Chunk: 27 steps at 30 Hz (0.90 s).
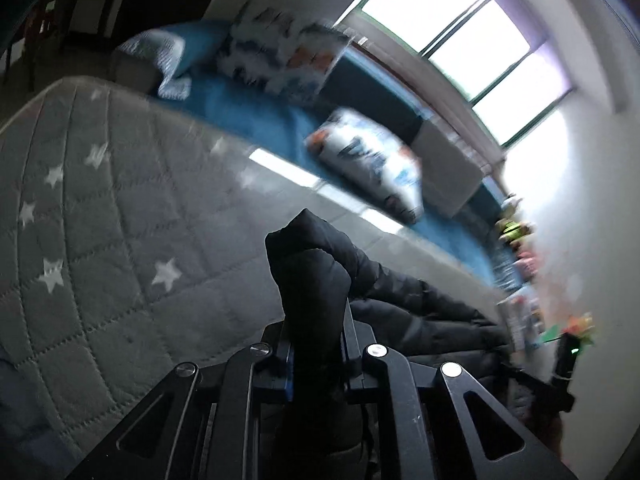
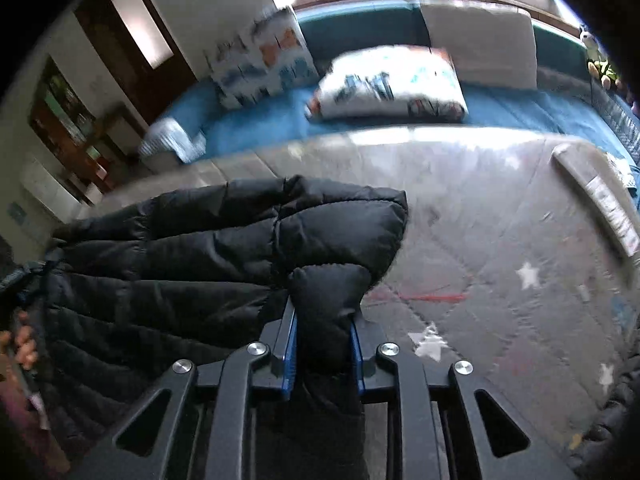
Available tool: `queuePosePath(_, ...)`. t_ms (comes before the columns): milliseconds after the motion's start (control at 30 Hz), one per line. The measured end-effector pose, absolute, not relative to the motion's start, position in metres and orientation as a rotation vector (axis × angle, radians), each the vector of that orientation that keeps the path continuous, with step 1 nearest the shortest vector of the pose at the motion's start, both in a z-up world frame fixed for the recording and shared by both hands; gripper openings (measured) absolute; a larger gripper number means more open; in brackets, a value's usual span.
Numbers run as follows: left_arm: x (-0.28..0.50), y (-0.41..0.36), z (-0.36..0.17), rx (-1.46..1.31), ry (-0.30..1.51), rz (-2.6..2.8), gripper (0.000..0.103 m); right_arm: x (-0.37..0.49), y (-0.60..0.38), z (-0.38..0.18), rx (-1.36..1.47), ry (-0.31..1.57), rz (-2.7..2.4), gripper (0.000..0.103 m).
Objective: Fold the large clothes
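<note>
A black puffer jacket [image 2: 208,248] is held up over a grey quilted mat with white stars [image 2: 500,240]. My right gripper [image 2: 323,320] is shut on a bunched edge of the jacket, and the quilted body hangs off to the left. My left gripper [image 1: 316,320] is shut on another bunched part of the jacket [image 1: 312,280], which trails to the right [image 1: 420,312] over the mat [image 1: 100,220]. Both views are blurred by motion.
A blue bed or sofa [image 2: 260,120] with patterned pillows [image 2: 392,84] and a grey cushion [image 2: 480,44] runs behind the mat under bright windows [image 1: 460,32]. Toys and clutter [image 1: 520,280] sit at the right end. A dark door [image 2: 132,40] and shelves [image 2: 68,120] are at left.
</note>
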<state>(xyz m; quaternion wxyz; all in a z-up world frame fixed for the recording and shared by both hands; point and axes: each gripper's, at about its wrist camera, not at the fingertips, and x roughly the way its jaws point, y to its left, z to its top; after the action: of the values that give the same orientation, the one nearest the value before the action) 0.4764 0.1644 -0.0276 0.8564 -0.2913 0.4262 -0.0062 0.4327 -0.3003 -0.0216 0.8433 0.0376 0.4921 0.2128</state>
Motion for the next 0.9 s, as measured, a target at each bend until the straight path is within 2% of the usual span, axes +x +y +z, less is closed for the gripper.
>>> queuePosePath(67,0.483,0.166,-0.048,-0.588,0.935,0.010,0.016,0.435,-0.296,-0.037,0.034,1.057,0.429,0.036)
queuePosePath(200,0.474,0.173,-0.056,-0.644,0.942,-0.002,0.019,0.429,-0.307,-0.022,0.052,1.064,0.434,0.041)
queuePosePath(400,0.437,0.160,-0.002,-0.588,0.905,-0.062,0.022,0.381,-0.311,0.028,0.007,1.029,0.459,0.043)
queuePosePath(533,0.379,0.127,0.030,-0.459,0.925,-0.131,0.024,0.323,-0.306,0.051,-0.067,1.017,0.510,0.043)
queuePosePath(633,0.328,0.100,0.035,-0.416,0.971,-0.216,0.024,0.269,-0.298,0.059,-0.172,1.009,0.543,0.044)
queuePosePath(900,0.192,0.010,0.004,-0.227,1.079,-0.466,0.024,0.154,-0.279,0.027,-0.285,1.074,0.673,0.045)
